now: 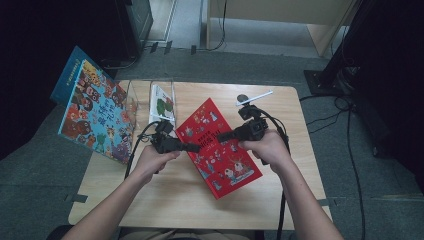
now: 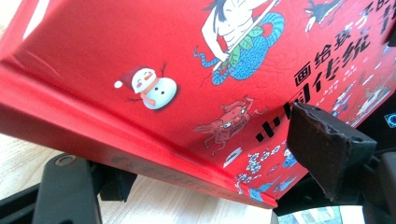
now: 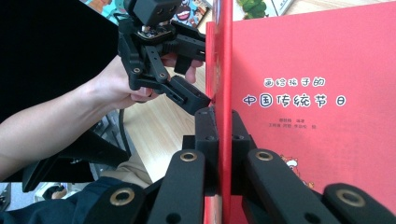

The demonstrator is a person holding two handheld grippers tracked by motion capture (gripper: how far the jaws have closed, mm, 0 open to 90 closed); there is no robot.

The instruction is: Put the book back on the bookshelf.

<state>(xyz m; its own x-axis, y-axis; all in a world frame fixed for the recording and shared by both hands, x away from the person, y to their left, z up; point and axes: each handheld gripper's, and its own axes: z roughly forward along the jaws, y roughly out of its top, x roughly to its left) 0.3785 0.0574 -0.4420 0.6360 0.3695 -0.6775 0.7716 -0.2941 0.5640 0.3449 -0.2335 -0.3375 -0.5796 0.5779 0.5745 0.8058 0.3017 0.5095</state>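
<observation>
Pale wooden table, dim room with grey floor around it. Nearest the person, both forearms come in from the near edge. Right gripper is clamped on the cover edge of the red picture book; in the right gripper view its two jaws pinch the thin red board between them. Left gripper stands at the book's left edge with its jaws spread, one under the cover and one above, not visibly pressing.

Judgement: step in hand is opening or lifting the cover. To do it well, keep the right pinch square on the board, let the left jaws close only once the edge sits fully between them, and raise both together so the spine does not twist.

Book: glossy red hardcover, white title characters, small cartoon figures including a snowman; it lies mid-table, angled, near corner toward the person.

Farther left, a second illustrated book overhangs the table's left edge; a clear stand behind; a white pen at the far edge
</observation>
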